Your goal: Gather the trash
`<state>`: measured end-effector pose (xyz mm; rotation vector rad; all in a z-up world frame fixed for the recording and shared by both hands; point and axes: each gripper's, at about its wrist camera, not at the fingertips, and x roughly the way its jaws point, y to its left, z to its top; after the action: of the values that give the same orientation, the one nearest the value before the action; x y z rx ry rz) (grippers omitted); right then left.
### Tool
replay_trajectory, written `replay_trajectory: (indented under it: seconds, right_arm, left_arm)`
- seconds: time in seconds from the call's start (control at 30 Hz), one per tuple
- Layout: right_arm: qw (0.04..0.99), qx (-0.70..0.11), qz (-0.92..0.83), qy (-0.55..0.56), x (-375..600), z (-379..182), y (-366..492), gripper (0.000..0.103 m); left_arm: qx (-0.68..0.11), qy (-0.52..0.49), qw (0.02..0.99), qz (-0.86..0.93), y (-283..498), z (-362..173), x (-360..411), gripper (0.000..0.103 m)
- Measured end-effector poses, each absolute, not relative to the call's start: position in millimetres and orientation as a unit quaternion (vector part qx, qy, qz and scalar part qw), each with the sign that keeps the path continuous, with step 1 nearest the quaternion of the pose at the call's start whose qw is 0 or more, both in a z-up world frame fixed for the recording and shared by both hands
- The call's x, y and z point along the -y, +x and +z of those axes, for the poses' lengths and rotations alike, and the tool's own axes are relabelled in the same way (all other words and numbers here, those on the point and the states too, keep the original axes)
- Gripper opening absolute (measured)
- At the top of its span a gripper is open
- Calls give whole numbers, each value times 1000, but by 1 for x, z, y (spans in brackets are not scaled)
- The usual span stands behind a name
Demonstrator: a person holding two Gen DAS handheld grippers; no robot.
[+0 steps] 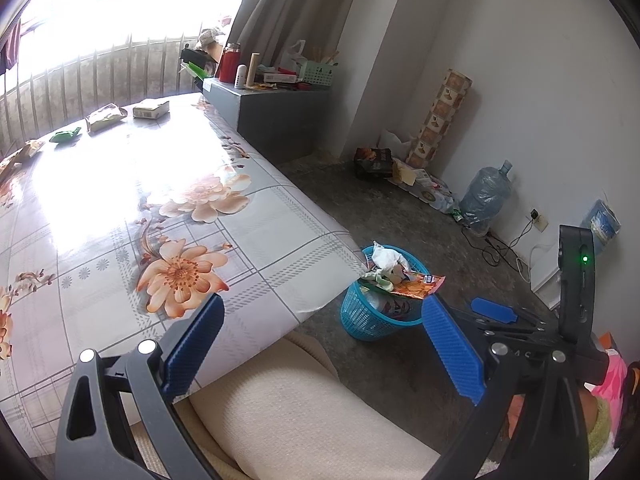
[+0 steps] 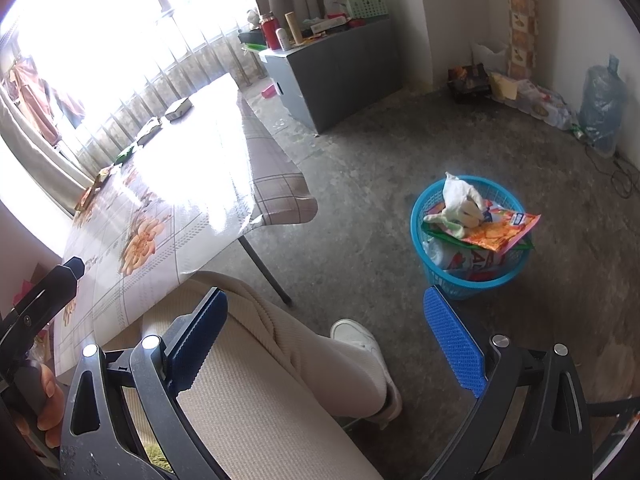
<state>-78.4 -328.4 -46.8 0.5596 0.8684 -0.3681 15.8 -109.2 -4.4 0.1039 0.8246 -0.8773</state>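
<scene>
Both claws hang with jaws spread wide and nothing between them, above the person's lap. The left claw [image 1: 320, 344] sits beside the floral worktop [image 1: 120, 216]; the right claw [image 2: 324, 340] hovers over the floor. The blue basket [image 2: 420, 216] stands on the floor ahead of both, heaped with an orange snack wrapper [image 2: 496, 232] and crumpled tissue [image 2: 460, 196]. More wrappers [image 1: 104, 117] lie at the worktop's far edge, well apart from either claw
</scene>
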Motion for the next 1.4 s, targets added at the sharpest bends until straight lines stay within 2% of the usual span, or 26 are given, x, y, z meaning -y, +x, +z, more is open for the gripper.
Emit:
replay_trajectory:
  seconds: [0.63,0.93,1.4]
  right_arm:
    - [859,-404,-177,260,324,-41,-81,94]
    - [877,-381,-181,232,317,-17,-77,94]
    - [926,-329,-123,139,272,24,-45,95]
  left_arm:
    - [-383,38,829,-405,13,1,104,97]
    - [-367,17,848,-381,15,19,88,97]
    - [-334,-10,929,-160,3,39,0,97]
